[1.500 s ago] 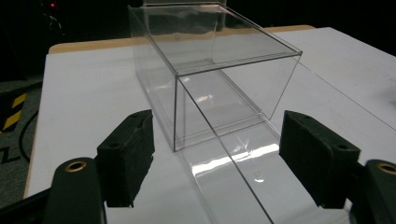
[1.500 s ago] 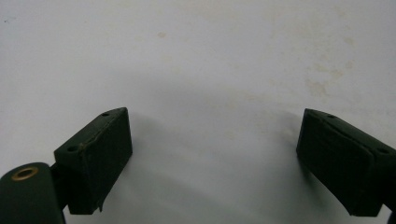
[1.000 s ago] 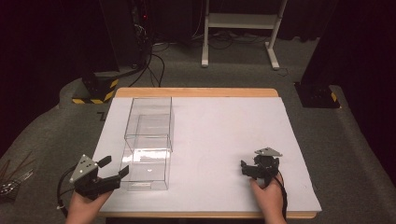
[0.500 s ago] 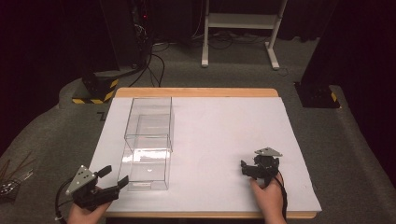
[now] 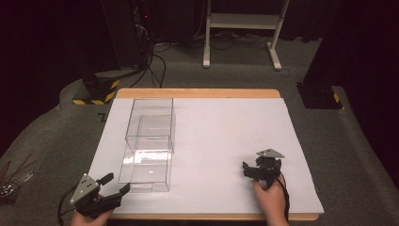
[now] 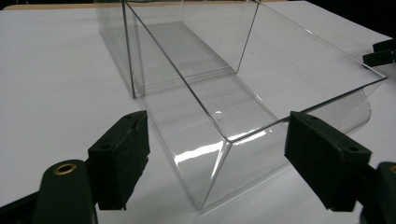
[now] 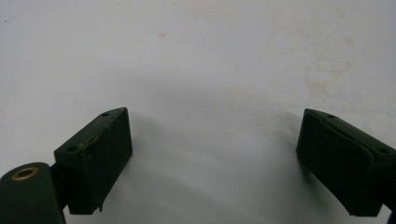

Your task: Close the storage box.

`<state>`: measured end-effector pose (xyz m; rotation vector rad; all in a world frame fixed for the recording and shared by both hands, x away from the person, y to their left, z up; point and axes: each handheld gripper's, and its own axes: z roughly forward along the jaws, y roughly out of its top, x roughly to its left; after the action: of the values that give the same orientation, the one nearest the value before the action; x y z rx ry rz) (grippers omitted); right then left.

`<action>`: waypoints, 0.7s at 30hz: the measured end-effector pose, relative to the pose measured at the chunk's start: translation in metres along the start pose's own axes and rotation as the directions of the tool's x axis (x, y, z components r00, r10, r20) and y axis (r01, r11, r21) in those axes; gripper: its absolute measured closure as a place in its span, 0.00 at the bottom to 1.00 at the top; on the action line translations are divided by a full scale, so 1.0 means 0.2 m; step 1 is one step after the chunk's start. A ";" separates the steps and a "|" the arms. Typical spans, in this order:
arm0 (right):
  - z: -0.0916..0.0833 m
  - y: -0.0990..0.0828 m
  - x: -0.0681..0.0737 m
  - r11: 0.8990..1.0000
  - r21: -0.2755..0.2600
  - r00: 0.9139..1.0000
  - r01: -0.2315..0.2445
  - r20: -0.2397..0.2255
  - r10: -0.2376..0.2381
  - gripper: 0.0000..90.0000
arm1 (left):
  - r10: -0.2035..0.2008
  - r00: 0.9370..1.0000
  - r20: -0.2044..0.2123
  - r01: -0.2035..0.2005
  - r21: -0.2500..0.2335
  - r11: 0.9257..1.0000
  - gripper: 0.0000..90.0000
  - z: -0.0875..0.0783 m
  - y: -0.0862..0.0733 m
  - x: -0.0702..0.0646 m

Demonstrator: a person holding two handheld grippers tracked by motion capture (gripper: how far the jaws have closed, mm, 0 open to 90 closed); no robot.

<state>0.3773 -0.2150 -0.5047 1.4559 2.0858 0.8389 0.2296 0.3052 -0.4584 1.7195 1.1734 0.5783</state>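
Observation:
A long clear plastic box with an open top lies on the white sheet at the left. A taller clear box stands at its far end, partly overlapping it. My left gripper is at the table's front left corner, open, just short of the near box's front corner. In the left gripper view the pads stand wide apart on either side of that corner of the clear box, not touching it. My right gripper rests low at the front right, open over bare sheet.
The wooden table edge shows beyond the sheet. The floor behind holds a white stand, cables and yellow-black striped blocks. The right gripper's jaw tips appear far off in the left gripper view.
My left gripper has drawn back toward the front edge of the table, away from the clear box's side. The right gripper and the boxes have stayed put.

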 end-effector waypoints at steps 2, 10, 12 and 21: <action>0.00 0.00 0.00 1.000 0.001 1.000 0.000 -0.001 0.000 0.11 | 0.004 1.000 0.000 -0.004 -0.009 1.000 0.26 0.00 -0.01 0.00; 0.00 0.00 0.00 1.000 0.001 1.000 0.000 -0.001 0.000 0.11 | 0.017 1.000 0.022 -0.017 -0.004 1.000 0.28 0.00 -0.03 0.00; 0.00 0.00 0.00 1.000 0.001 1.000 0.000 -0.001 0.000 0.11 | 0.020 1.000 0.014 -0.020 0.008 1.000 0.29 0.01 -0.03 0.00; 0.00 0.00 0.00 1.000 0.001 1.000 0.000 0.000 0.000 0.11 | 0.020 1.000 0.010 -0.020 0.036 0.999 0.29 0.05 -0.05 -0.01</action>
<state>0.3773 -0.2149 -0.5046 1.4566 2.0866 0.8382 0.2320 0.3006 -0.4705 1.7644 1.1674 0.5633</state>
